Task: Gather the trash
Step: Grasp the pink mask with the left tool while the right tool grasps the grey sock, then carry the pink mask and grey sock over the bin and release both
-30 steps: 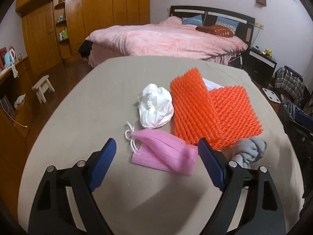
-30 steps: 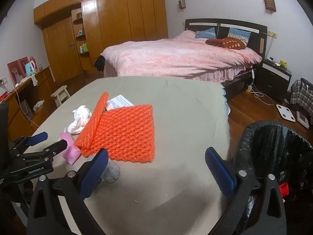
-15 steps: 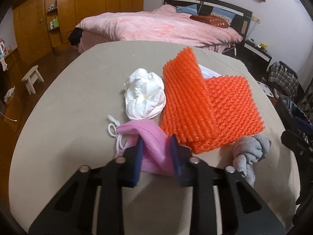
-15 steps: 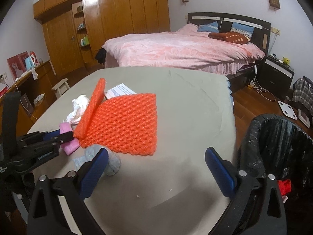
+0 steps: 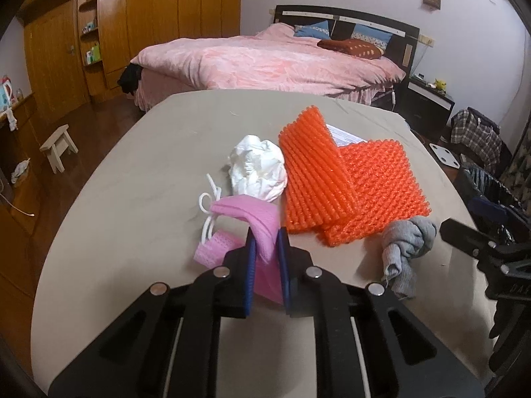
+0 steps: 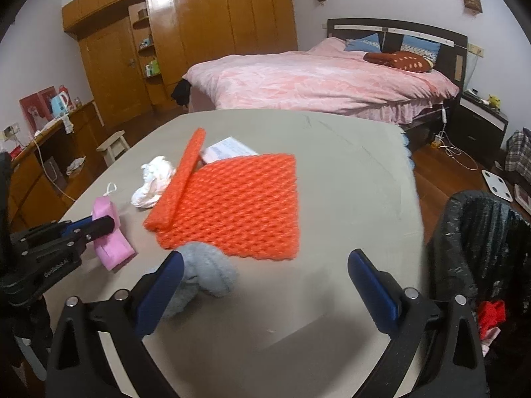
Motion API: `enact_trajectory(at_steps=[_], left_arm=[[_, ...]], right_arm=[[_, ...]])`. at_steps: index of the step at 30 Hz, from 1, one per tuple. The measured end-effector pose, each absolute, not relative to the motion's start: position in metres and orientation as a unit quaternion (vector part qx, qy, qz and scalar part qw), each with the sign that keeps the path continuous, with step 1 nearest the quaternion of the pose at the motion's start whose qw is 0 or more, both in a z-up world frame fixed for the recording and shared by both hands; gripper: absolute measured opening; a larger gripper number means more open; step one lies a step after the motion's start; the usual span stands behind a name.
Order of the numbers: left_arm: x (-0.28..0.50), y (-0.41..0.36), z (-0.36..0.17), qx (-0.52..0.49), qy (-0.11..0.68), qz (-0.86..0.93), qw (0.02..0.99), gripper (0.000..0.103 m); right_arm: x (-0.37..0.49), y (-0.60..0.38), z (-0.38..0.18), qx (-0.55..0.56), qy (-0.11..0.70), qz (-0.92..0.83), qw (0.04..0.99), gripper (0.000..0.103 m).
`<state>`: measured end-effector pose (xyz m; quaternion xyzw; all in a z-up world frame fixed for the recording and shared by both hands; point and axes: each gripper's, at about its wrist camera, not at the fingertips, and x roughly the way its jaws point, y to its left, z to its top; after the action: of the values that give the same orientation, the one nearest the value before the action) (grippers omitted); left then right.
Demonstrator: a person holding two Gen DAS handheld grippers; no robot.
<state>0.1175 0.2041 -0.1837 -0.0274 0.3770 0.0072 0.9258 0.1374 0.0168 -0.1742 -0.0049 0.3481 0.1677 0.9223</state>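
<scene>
My left gripper (image 5: 265, 248) is shut on a pink face mask (image 5: 247, 214) with white ear loops, raised slightly off the beige table (image 5: 132, 199); it also shows in the right wrist view (image 6: 108, 232). Beyond the mask lie a crumpled white tissue (image 5: 257, 167) and a folded orange foam net (image 5: 345, 182). A grey knotted sock (image 5: 406, 242) lies to the right. My right gripper (image 6: 265, 282) is open and empty above the table's near edge, with the sock (image 6: 205, 272) by its left finger. A black-lined trash bin (image 6: 481, 248) stands at the right.
White paper (image 6: 225, 149) lies under the foam net's far edge. A pink bed (image 6: 315, 79) stands behind the table. A small stool (image 6: 114, 146) and wooden cabinets are at the left. A bathroom scale (image 6: 497, 185) lies on the floor.
My left gripper went from wide open to shut on the pink mask and lifted its edge. My right gripper moved left and forward, closer to the grey sock.
</scene>
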Motion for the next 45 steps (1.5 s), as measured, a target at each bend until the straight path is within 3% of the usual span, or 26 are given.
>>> enact_trajectory(at_steps=[15,23,25,28,45], left_arm=[[0.118,0.232,-0.186,-0.042,0.372,0.034,0.927,0.012],[0.118,0.235,-0.186,-0.040,0.371,0.036,0.927,0.012],[0.117,0.235,-0.186,-0.040,0.371,0.035,0.927,0.012],[0.115,0.234,-0.185,-0.039,0.370,0.031,0.928,0.012],[0.109,0.194,-0.152,-0.025,0.344,-0.002,0.939,0.012]], right_arm=[[0.149,0.056,-0.199,-0.025,0.386,0.157,0.909,0.097],[0.145,0.060,-0.206,-0.014,0.411,0.187,0.892,0.071],[0.144,0.061,-0.208,-0.008,0.418,0.204,0.885,0.055],[0.142,0.060,-0.208,0.005,0.424,0.223,0.878,0.046],[0.125,0.014,-0.167,0.024,0.386,0.204,0.899,0.043]])
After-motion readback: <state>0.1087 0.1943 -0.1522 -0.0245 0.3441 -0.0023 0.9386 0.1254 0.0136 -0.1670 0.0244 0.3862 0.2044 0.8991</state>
